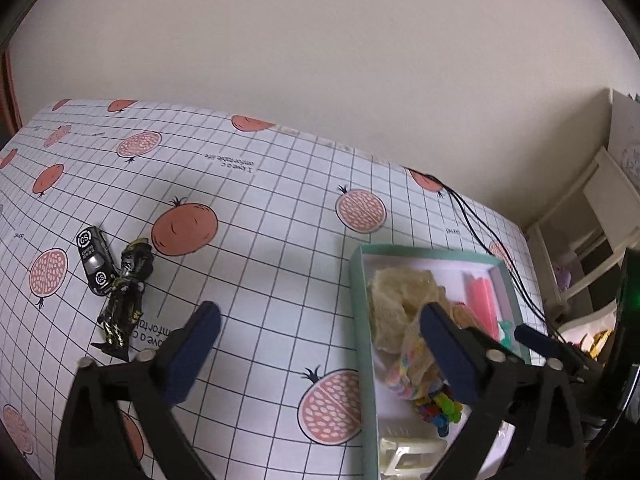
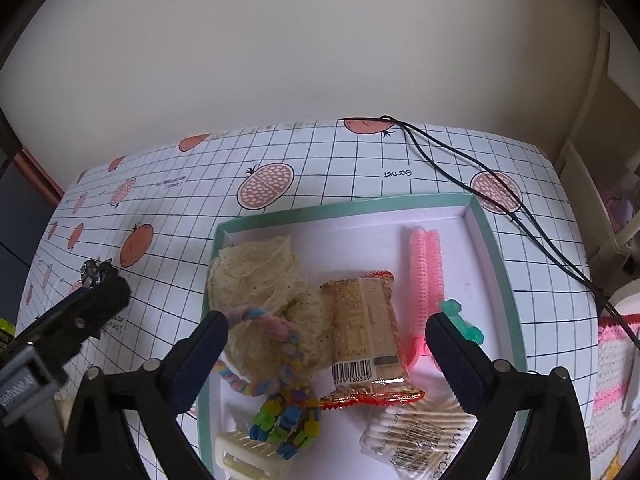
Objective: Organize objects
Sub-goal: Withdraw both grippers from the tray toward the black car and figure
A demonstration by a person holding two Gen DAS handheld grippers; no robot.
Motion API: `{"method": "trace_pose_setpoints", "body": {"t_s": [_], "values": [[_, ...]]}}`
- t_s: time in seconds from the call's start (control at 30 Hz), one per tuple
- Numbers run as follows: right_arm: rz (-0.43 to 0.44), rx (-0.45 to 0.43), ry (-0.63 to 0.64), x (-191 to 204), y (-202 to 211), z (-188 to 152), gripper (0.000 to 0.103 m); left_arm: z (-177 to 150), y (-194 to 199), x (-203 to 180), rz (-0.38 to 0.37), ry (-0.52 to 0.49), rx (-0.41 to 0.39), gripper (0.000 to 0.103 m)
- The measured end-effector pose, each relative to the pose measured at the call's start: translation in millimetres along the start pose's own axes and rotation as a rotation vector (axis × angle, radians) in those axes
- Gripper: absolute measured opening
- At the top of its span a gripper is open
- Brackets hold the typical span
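left gripper (image 1: 320, 344): wide open and empty, hanging above the bench between the loose toys on the left and the box on the right; its right finger sits over the box's left rim.
right gripper (image 2: 326, 338): also wide open, nothing in it, poised over the middle of the box's contents.
box (image 2: 344, 205): a shallow, mint-edged tray toward the right of the bench (image 1: 256, 216), already crowded with a cream lace cloth (image 2: 256, 272), a snack bar packet (image 2: 366, 336), a pink comb (image 2: 425, 276), a pack of cotton swabs (image 2: 416, 436), a pastel braided cord (image 2: 272, 344), bright beads (image 2: 286, 420) and an ivory hair clip (image 2: 244, 456).
still outside: a black toy car (image 1: 95, 260) and a dark figurine (image 1: 126, 296) lie touching each other on the bench, left of the box and well apart from it.
risk, wrong pick: because car and figurine touch, a wide close may catch both or nudge one away; the car may roll off.
risk, figurine: it looks thin and glossy, so a pinch across a limb could slip or twist it.
risk, box: the left gripper's finger near the rim could clip it on a sweep and shift the light tray.
risk, snag: the lace cloth and cord pile high, so a low right gripper could hook them and drag things out.
risk, cables: black cables (image 2: 472, 168) run across the far right corner, beside the box, and could be caught.
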State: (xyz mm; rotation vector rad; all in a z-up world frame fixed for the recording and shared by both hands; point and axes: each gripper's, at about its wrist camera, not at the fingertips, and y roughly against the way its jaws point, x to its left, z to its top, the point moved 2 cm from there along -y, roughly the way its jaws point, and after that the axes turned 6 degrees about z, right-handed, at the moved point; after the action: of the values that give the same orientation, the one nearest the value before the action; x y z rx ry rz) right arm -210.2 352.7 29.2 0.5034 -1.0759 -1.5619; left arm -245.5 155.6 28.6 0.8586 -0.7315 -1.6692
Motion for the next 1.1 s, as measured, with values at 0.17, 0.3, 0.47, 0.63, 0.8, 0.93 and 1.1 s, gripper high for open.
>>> {"method": "trace_pose_setpoints", "body": {"t_s": [0.17,0.3,0.47,0.63,0.8,0.93,1.1], "values": [[-0.014,-0.007,0.005,-1.8,-2.4,0.8,0.103,2.0,-2.1,7.3,0.006,0.030,-0.009,0.103],[-0.020,-0.002,0.006,-2.2,-4.3,-0.7,0.103,2.8,-2.3,11.5,0.018,0.040,-0.012,0.103],[-0.006,-0.003,-0.015,-1.0,-3.6,0.9,0.103,5.5,-1.0,19.3,0.024,0.048,-0.019,0.103],[0.015,-0.057,-0.014,13.1,6.3,8.5,0.103,11.0,2.9,38.2,0.040,0.074,-0.028,0.103],[0.061,-0.112,0.022,45.3,12.0,17.3,0.103,19.8,9.7,74.3,0.059,0.141,-0.047,0.103],[0.096,-0.132,0.077,81.9,9.6,21.5,0.103,25.8,13.4,113.6,0.087,0.202,-0.054,0.103],[0.117,-0.132,0.140,129.1,-6.8,17.9,0.103,28.0,17.0,157.2,0.171,0.244,-0.047,0.103]]}}
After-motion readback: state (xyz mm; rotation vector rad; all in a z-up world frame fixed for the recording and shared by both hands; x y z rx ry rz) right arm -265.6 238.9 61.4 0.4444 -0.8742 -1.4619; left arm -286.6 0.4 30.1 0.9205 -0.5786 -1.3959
